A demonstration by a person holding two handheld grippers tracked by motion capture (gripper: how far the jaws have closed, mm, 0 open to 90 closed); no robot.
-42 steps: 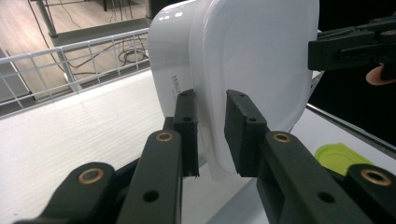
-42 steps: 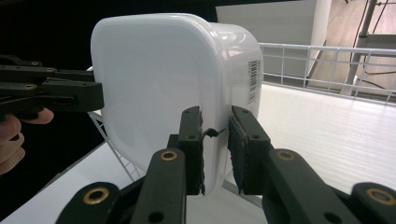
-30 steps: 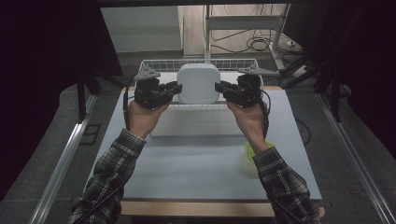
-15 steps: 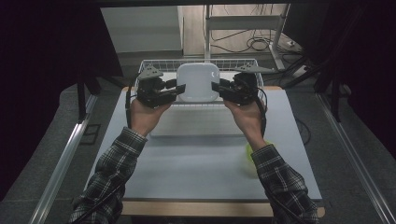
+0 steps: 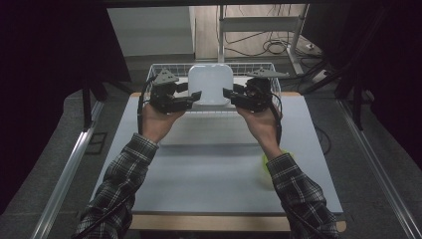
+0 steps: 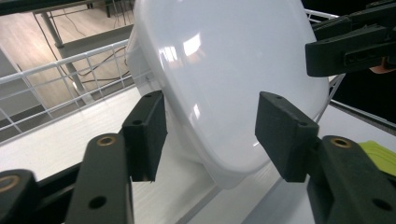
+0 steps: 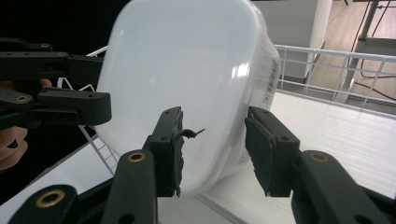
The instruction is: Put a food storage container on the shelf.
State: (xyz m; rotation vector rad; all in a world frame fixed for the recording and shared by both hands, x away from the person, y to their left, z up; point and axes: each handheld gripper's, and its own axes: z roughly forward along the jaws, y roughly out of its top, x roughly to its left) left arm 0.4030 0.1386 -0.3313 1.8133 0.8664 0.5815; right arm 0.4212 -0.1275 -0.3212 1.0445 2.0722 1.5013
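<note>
Tabletop (image 5: 209, 164), pale grey and matte, stands in a dim room with dark curtains at both sides, a metal rail along each flank and black cables coiled on the wood-look floor beyond. A white wire basket (image 5: 164, 69) sits at the table's far edge. Tipped up on its edge inside the basket is a white plastic container (image 5: 210, 84), glossy and smooth, square with rounded corners, its broad face turned toward the person and catching soft reflections; a printed label runs down one side wall. A yellow-green object (image 5: 266, 164) lies on the table near the right forearm, partly hidden by the plaid sleeve.

The left gripper (image 5: 191, 97), black and angular with a grey three-cornered plate on top, points at the container's left rim. Its jaws have just been opening and now stand spread, the rim between the pads without contact. The right gripper (image 5: 230, 93) mirrors it at the right rim. Its jaws have just been opening too, and its worn, frayed pads stand clear of the rim between them.
</note>
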